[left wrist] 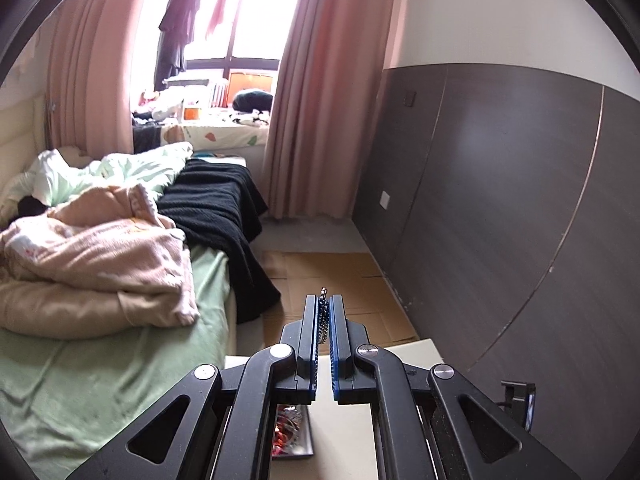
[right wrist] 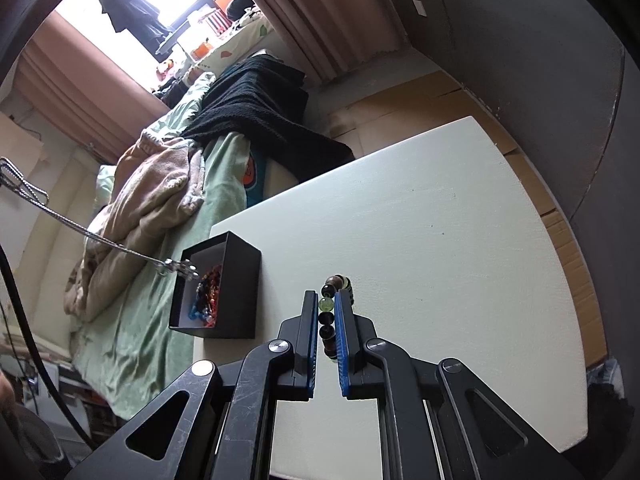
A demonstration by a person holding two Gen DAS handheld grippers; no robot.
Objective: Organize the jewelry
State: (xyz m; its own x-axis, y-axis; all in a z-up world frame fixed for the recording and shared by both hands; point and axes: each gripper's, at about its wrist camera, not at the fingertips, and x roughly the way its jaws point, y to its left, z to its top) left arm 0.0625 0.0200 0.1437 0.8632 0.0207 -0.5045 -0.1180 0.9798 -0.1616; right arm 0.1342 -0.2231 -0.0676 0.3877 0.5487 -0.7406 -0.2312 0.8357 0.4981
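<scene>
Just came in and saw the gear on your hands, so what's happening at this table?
A person is sorting jewelry with a handheld gripper in each hand. The left gripper is shut on a silver chain, which hangs down toward the open black box at the white table's left edge; colorful pieces already lie inside. The right gripper is shut on a beaded bracelet above the table, beside the box.
</scene>
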